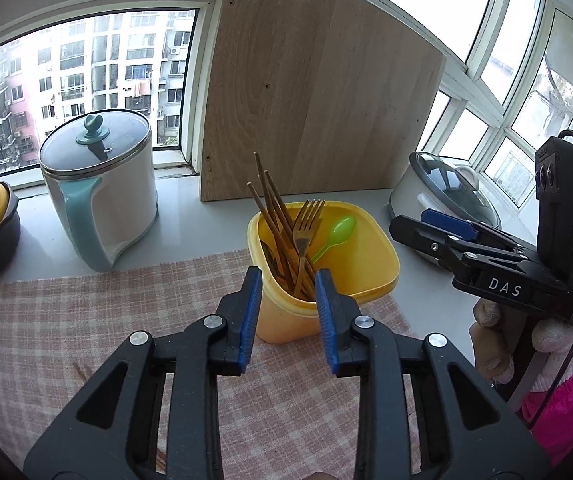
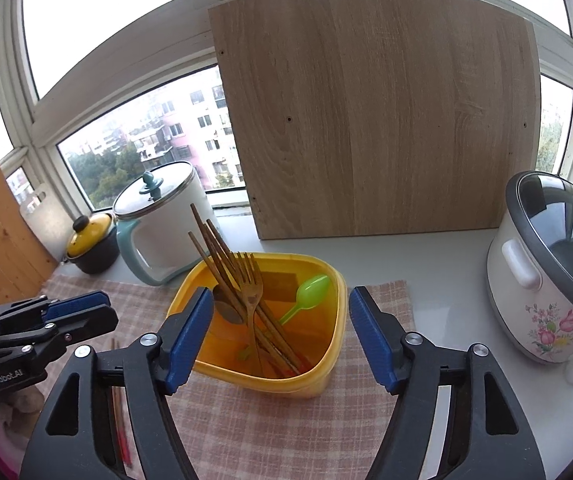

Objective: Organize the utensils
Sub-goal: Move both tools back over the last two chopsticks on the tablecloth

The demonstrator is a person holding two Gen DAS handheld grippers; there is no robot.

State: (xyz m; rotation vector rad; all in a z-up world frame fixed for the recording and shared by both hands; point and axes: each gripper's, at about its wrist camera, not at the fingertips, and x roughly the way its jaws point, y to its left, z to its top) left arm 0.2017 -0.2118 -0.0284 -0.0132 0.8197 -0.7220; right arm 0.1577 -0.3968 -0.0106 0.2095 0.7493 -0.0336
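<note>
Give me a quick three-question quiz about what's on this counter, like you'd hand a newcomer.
1. True or false: the green plastic spoon lies inside the yellow container.
2. Which appliance stands nearest the right gripper? A) white kettle with teal handle B) floral rice cooker C) small yellow-lidded pot
3. Fill in: the container stands on a pink checked ____.

Key:
1. True; it leans there with the wooden forks and chopsticks.
2. B.
3. Cloth.

Neither the right gripper nor the left gripper holds anything; both are open.
</note>
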